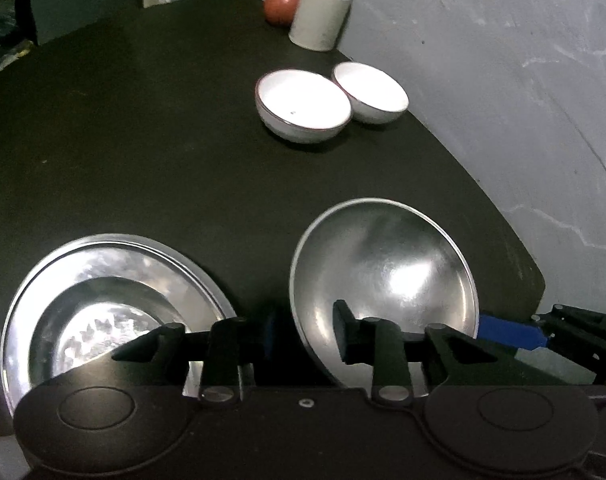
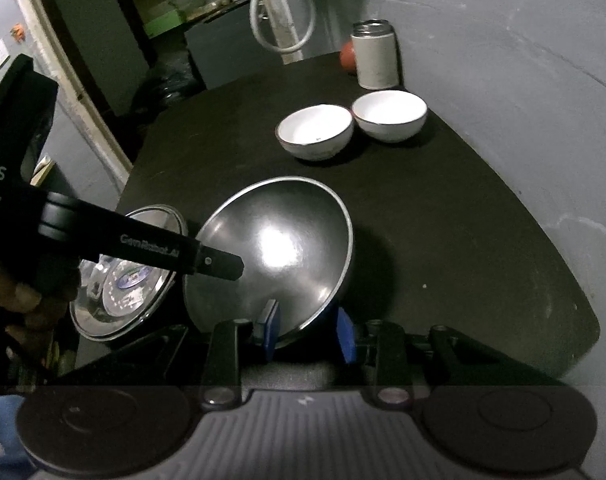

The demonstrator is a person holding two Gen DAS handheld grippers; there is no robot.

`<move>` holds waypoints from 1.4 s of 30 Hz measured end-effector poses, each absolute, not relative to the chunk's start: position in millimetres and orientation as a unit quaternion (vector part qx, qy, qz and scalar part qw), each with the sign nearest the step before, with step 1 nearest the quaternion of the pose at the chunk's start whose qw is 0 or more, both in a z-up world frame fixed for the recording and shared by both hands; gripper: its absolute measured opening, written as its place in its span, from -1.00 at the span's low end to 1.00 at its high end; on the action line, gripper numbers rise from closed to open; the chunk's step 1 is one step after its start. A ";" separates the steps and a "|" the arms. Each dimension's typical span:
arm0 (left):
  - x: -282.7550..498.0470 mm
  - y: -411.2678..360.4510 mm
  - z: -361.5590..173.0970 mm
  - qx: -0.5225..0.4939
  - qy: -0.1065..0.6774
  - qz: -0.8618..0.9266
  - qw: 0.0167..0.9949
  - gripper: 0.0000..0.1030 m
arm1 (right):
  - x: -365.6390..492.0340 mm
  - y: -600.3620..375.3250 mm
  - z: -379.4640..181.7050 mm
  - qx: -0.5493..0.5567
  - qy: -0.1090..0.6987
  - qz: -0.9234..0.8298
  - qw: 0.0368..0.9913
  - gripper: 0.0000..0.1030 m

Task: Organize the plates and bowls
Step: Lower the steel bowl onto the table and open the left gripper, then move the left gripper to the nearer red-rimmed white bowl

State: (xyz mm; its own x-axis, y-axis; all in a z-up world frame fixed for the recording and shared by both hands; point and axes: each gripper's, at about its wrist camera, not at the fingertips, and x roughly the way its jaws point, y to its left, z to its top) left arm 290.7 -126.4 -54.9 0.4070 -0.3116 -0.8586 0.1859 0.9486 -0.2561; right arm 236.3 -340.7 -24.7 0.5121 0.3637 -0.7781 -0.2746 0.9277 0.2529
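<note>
Both grippers, left [image 1: 303, 332] and right [image 2: 309, 330], straddle the tilted round steel bowl's [image 2: 271, 256] rim, jaws apart, not clamped; stacked steel plates [image 1: 115, 304] lie left, two white ceramic bowls [image 1: 303, 106] far, unstacked.

White lettering reading "GenRobot.AI" runs along the black finger of the left tool [image 2: 223, 264], seen from the right wrist camera. On a dark panel [image 2: 7, 160] at the frame's left edge, the cut-off letters "DAS" show; smaller print beneath is illegible.
</note>
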 end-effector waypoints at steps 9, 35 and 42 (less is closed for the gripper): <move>277.9 -115.6 -41.0 -0.058 0.498 -0.130 0.856 0.02 | 239.9 -348.4 -21.3 0.046 0.445 0.199 0.872 0.00; 314.1 -86.9 -22.3 -0.084 0.465 -0.046 0.880 0.98 | 261.1 -372.1 -21.0 0.103 0.404 0.175 0.892 0.99; 341.8 -80.0 -24.7 -0.114 0.470 -0.016 0.875 0.98 | 285.2 -388.1 -27.8 0.138 0.413 0.139 0.889 0.99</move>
